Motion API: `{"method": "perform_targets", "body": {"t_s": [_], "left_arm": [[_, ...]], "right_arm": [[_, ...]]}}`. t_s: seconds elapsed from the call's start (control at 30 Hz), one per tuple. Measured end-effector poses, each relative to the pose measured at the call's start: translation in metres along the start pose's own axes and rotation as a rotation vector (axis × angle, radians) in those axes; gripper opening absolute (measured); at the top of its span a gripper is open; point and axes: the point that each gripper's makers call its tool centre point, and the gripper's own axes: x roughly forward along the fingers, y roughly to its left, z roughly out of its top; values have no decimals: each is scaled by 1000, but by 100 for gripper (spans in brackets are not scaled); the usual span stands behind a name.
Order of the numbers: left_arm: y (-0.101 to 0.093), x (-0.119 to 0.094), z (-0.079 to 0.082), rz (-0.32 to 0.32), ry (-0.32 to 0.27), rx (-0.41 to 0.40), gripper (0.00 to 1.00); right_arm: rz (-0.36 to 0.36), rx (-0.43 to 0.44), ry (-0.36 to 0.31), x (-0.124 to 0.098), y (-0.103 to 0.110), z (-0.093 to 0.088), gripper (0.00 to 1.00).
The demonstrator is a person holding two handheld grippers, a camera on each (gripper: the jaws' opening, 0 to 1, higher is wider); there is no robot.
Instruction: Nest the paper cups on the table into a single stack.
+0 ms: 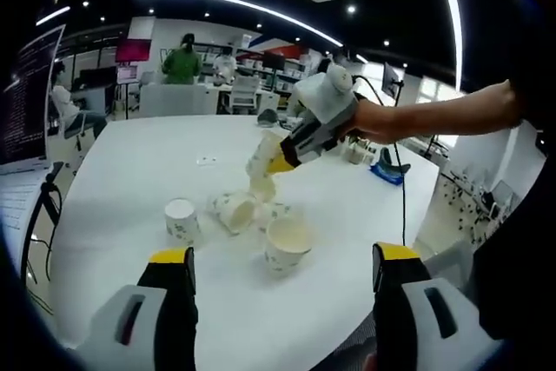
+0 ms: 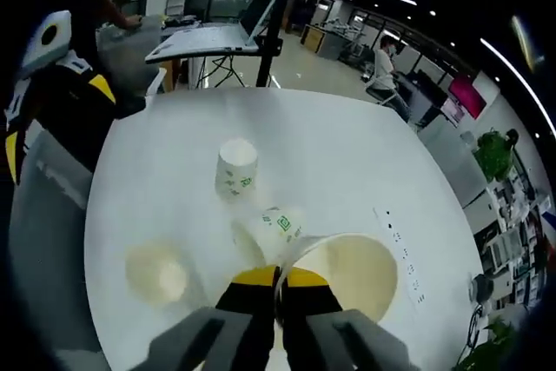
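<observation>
In the left gripper view the left gripper (image 1: 282, 280) stands with its jaws wide apart and nothing between them, low over the near edge of the white table (image 1: 130, 180). Just beyond its tips an upright cup (image 1: 287, 245) stands mouth up. To that cup's left an upturned cup (image 1: 181, 219) sits on its rim, and between them a tipped cup (image 1: 234, 211) lies on its side, seemingly touching another printed cup behind it, though the blur makes that hard to tell.

Above this cluster, the right gripper (image 1: 280, 161) comes in from the right, held by a hand (image 1: 375, 121), and pinches a held cup (image 1: 263, 155) by its rim, tilted and clear of the table.

In the right gripper view the right gripper (image 2: 278, 288) is closed on the wall of the held cup (image 2: 352, 271), whose open mouth faces the camera.
</observation>
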Motion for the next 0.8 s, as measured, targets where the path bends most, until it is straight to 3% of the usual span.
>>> {"method": "perform_targets", "body": {"t_s": [0.43, 0.8], "left_arm": [[-5, 3, -2, -9, 0, 9, 83], [-11, 7, 0, -18, -9, 8, 83]], "right_arm": [[20, -21, 12, -23, 33, -14, 0], [58, -64, -4, -38, 75, -5, 0]]}}
